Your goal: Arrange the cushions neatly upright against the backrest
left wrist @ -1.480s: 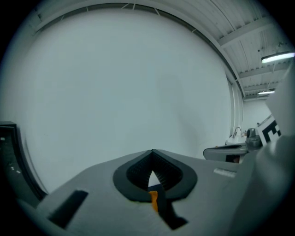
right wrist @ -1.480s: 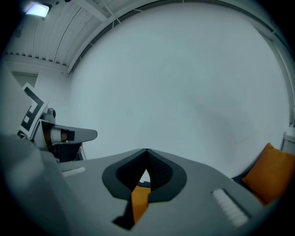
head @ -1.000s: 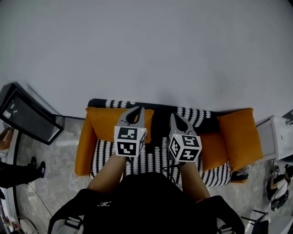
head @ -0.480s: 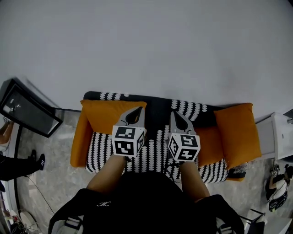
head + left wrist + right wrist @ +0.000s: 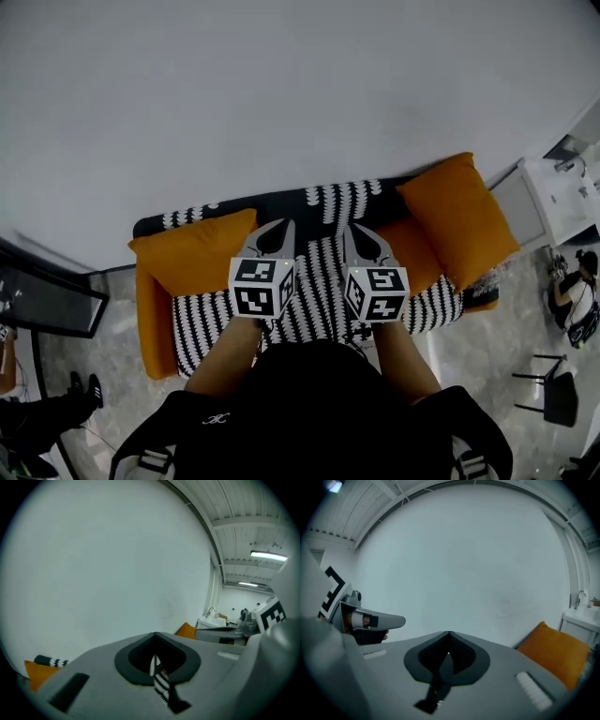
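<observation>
Orange cushions (image 5: 194, 255) on striped sofa (image 5: 202, 323)

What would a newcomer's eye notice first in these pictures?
Two bright orange cushions on the black-and-white sofa: the left cushion at one end, the right cushion at the other. Midway between them, the left gripper and the right gripper hover side by side, both shut.

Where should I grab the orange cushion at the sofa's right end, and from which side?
Probably pinch the upper edge of the orange cushion, coming from the front with the right gripper: it is a soft slab leaning there, with its edge exposed.
</observation>
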`<action>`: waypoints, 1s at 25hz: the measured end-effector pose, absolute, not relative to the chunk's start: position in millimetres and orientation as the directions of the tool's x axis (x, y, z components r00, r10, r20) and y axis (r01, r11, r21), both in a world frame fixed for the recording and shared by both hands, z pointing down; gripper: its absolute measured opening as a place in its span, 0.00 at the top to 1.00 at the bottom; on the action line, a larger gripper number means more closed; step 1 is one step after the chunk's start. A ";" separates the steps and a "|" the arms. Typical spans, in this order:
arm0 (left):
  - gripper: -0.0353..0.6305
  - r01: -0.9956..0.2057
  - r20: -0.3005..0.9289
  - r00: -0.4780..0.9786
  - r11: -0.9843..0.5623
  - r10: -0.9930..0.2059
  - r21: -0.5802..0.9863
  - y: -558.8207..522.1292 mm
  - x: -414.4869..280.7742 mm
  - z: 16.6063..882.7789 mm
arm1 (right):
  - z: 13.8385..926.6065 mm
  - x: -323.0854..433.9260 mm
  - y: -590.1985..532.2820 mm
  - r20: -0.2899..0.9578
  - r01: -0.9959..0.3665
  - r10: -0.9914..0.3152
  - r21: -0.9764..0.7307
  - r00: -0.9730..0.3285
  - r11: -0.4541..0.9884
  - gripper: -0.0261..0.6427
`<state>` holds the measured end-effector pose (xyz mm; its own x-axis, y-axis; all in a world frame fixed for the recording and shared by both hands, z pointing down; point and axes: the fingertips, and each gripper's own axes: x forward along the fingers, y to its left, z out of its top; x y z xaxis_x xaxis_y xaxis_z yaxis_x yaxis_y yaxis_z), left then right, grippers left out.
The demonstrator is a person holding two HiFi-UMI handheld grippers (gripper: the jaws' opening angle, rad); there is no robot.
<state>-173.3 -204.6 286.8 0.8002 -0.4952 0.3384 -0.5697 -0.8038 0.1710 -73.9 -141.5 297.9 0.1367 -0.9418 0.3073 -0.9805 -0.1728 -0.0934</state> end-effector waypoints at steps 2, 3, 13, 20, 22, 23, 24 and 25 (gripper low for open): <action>0.94 -0.506 0.335 0.838 -0.843 -0.430 0.183 -197.3 -155.4 288.4 | 298.8 -59.1 -122.9 0.316 -0.963 -0.924 -0.088 0.214 -0.253 0.95; 0.94 -0.470 0.334 0.857 -0.863 -0.393 0.188 -192.0 -145.5 289.9 | 299.3 -50.4 -111.7 0.320 -0.950 -0.911 -0.084 0.259 -0.300 0.95; 0.94 -0.133 0.362 0.931 -0.968 -0.048 0.212 -113.1 -63.7 315.5 | 318.0 11.3 8.4 0.362 -0.750 -0.718 -0.072 0.595 -0.658 0.95; 0.94 -0.026 0.386 0.920 -0.976 0.062 0.218 -86.9 -40.1 326.4 | 319.0 44.1 64.2 0.373 -0.620 -0.591 -0.052 0.715 -0.783 0.95; 0.94 -0.015 0.387 0.919 -0.976 0.072 0.216 -82.5 -33.1 328.7 | 317.9 57.5 79.8 0.371 -0.581 -0.551 -0.036 0.748 -0.813 0.95; 0.94 -0.012 0.390 0.918 -0.977 0.075 0.215 -80.5 -29.2 330.2 | 317.8 64.4 87.8 0.370 -0.562 -0.531 -0.030 0.762 -0.827 0.95; 0.94 -0.010 0.394 0.916 -0.977 0.077 0.213 -78.9 -25.1 332.3 | 318.1 71.0 95.4 0.369 -0.544 -0.514 -0.026 0.775 -0.839 0.95; 0.94 -0.009 0.398 0.914 -0.977 0.078 0.212 -77.5 -20.7 334.9 | 318.9 77.4 102.6 0.367 -0.528 -0.498 -0.022 0.786 -0.849 0.95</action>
